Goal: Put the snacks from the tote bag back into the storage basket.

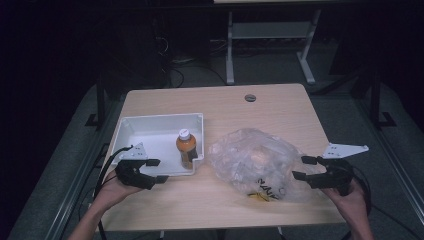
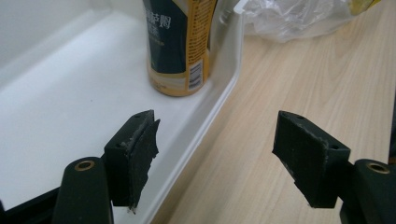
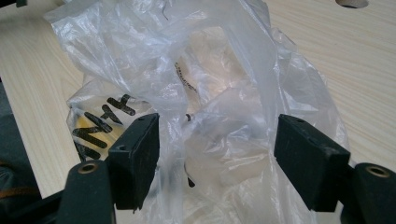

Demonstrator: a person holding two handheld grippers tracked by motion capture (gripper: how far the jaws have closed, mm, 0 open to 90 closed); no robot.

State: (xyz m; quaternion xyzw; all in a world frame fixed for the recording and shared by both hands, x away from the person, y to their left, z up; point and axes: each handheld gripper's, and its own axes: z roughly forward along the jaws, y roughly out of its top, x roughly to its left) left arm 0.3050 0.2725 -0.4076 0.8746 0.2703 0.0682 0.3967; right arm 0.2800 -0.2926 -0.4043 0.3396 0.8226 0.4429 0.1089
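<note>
The two black-jawed grippers lay nearest the camera, one in each of the person's hands at the near edge of the pale wooden table (image 1: pixel 280 107); the left gripper (image 1: pixel 154 170) hung released, its jaws spread wide and straddling the near rim of the shallow white plastic tray (image 1: pixel 131 130), one pad (image 2: pixel 140 154) over the tray floor and the other over bare wood, grasping nothing; it probably waited there because the small orange drink bottle with a white cap and dark label (image 1: pixel 186 148) already stood upright inside the tray, tucked against the tray's right wall near its front corner, where it could not roll; the right gripper (image 1: pixel 304 167) was likewise unclenched, its jaws parted on either side of a fold of the crumpled clear plastic bag with black lettering (image 1: pixel 252 162), which sat just to the right of the tray, close to that wall without clearly touching it; in the right gripper view the film (image 3: pixel 219 121) bulged between the pads without being pinched, so the jaws seemed poised to pinch the bag, whose loose, slippery folds would need a firm bite; what remained inside the bag could not be made out.
</note>
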